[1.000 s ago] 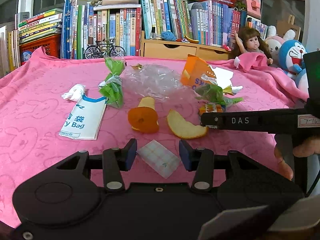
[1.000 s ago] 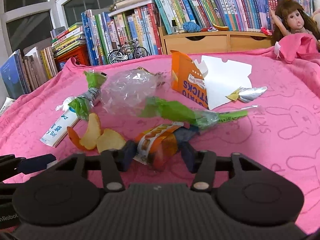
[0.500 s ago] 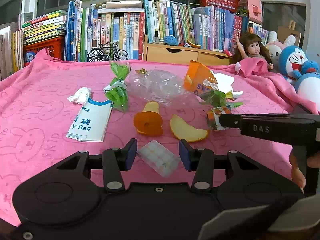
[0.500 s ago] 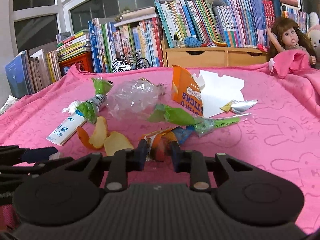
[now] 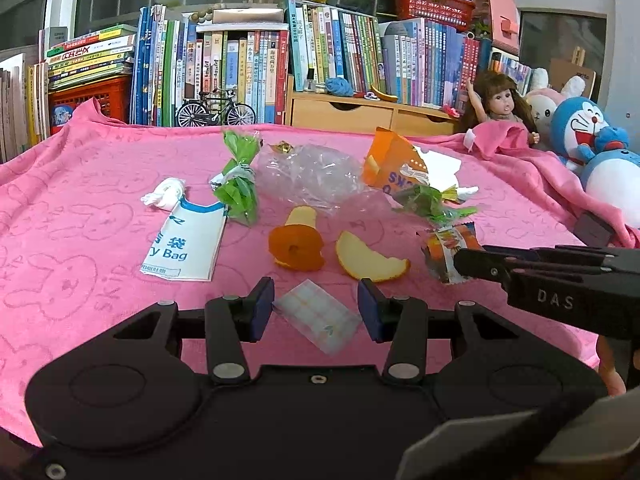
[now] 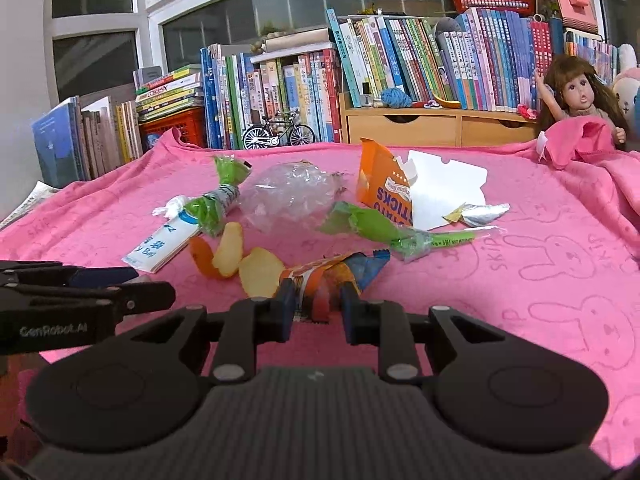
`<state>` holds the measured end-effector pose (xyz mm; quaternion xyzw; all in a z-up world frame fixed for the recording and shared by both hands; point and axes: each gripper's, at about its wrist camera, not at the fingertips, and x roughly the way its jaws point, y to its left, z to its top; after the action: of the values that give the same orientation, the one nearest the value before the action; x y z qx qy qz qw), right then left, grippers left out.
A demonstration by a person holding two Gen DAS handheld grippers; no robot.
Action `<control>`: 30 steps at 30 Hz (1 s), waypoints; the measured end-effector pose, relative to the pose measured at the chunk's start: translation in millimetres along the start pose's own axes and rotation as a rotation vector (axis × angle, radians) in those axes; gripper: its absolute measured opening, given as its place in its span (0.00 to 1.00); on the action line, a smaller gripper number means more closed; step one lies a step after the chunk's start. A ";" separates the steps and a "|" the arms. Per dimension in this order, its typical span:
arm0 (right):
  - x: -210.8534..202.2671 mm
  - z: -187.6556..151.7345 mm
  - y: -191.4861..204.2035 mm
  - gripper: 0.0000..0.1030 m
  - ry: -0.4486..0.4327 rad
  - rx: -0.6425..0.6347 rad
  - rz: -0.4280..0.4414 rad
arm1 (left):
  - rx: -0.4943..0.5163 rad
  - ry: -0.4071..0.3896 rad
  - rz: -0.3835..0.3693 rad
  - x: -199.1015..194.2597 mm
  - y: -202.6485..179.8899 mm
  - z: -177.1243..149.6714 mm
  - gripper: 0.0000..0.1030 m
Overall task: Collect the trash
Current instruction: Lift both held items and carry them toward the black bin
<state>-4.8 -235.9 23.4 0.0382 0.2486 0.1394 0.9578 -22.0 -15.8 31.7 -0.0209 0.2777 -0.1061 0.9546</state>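
The right gripper pinches an orange wrapper just above the pink cloth, while the left gripper stands open around a small checked packet lying near two peels and scattered wrappers.

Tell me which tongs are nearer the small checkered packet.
Left. The checkered packet lies between the left tongs' open pads, untouched. The right tongs are off to its right, shut on an orange snack wrapper.
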 end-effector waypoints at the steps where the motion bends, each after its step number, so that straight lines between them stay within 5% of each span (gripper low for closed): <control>1: -3.7 -1.6 0.4 0.28 -0.002 0.001 0.004 | -0.004 0.003 -0.005 -1.9 0.3 -0.8 0.42; 30: -94.0 -75.0 39.3 0.28 0.034 -0.007 0.042 | -0.024 0.137 -0.057 -67.4 -17.3 -58.0 0.42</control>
<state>-129.7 -224.8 7.3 0.0377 0.2633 0.1612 0.9504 -111.7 -17.2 19.9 -0.0327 0.3430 -0.1310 0.9296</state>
